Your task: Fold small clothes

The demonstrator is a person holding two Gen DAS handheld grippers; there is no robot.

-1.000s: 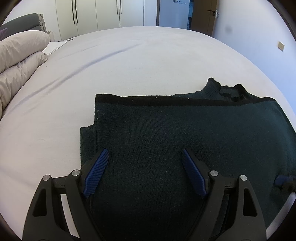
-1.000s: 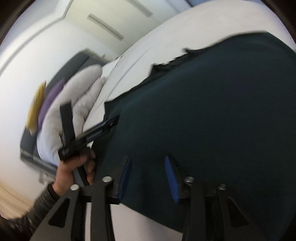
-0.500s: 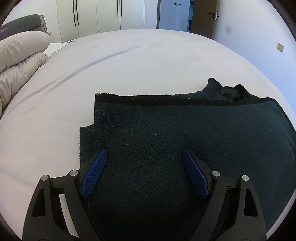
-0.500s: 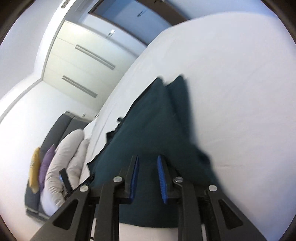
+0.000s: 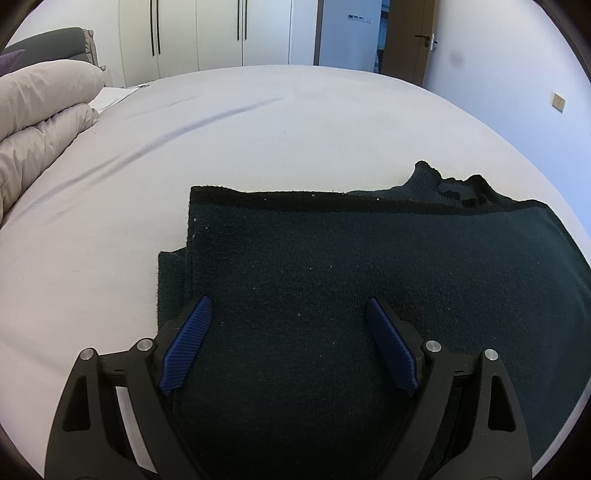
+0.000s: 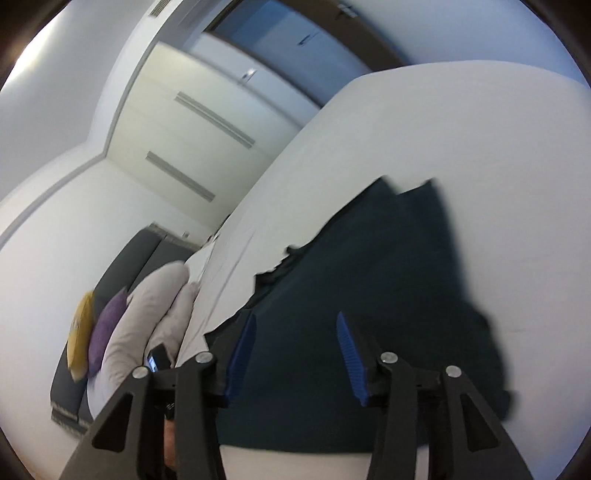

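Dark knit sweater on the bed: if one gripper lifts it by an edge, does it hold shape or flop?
Probably flops: the sweater is soft knit, lying in draped layers. Likely grippy, not slippery, given its fuzzy weave. The fold would probably slide open, since the layers sit loose on the bed.

A folded sweater (image 5: 369, 266) lying on a bed (image 5: 258, 122), both grippers above its near edge.

The sweater's collar lies at the far right, a lower layer sticking out at the left. A rolled duvet (image 5: 40, 110) sits at the bed's far left with cushions (image 6: 99, 332) behind it; wardrobes (image 5: 199, 33) and a door (image 5: 406, 37) stand beyond the bed. Left gripper (image 5: 288, 332) and right gripper (image 6: 295, 347) hang over the sweater.
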